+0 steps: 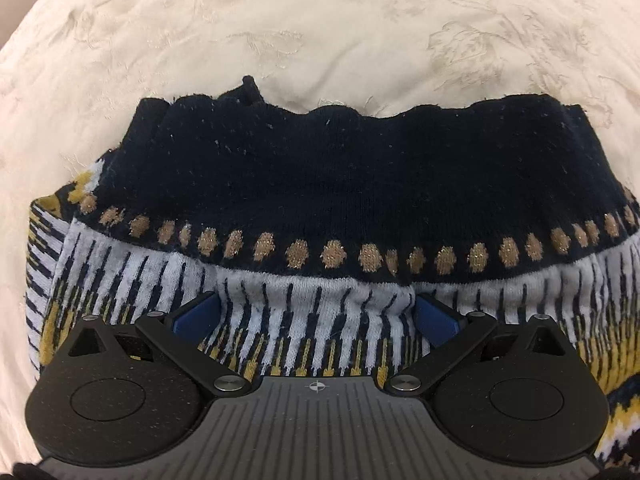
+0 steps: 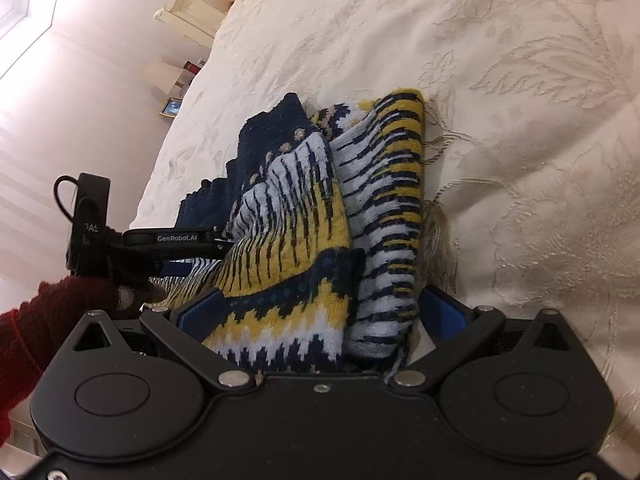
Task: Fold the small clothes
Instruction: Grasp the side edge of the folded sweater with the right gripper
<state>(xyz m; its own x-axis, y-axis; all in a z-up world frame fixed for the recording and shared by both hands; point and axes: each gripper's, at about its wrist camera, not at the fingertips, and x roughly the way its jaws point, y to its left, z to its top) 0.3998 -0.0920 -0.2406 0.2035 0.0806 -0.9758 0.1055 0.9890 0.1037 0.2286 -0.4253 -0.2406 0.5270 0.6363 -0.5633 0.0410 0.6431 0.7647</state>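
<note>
Two grippers: both of mine were at the near edge of the knitted garment (image 1: 320,184), which lay bunched on the cream bedspread (image 1: 320,20).
Left gripper (image 1: 316,316): my jaws stood wide, the striped knit lying between the blue pads; I could not tell if they pinched it.
Right gripper (image 2: 320,312): the same, jaws apart around a thick folded bundle.
Garment direction: it stretched from my jaws toward the far side, dark band farthest.
Long axis: left to right across my left jaws.
Nearer hand: equal, I judged.
</note>
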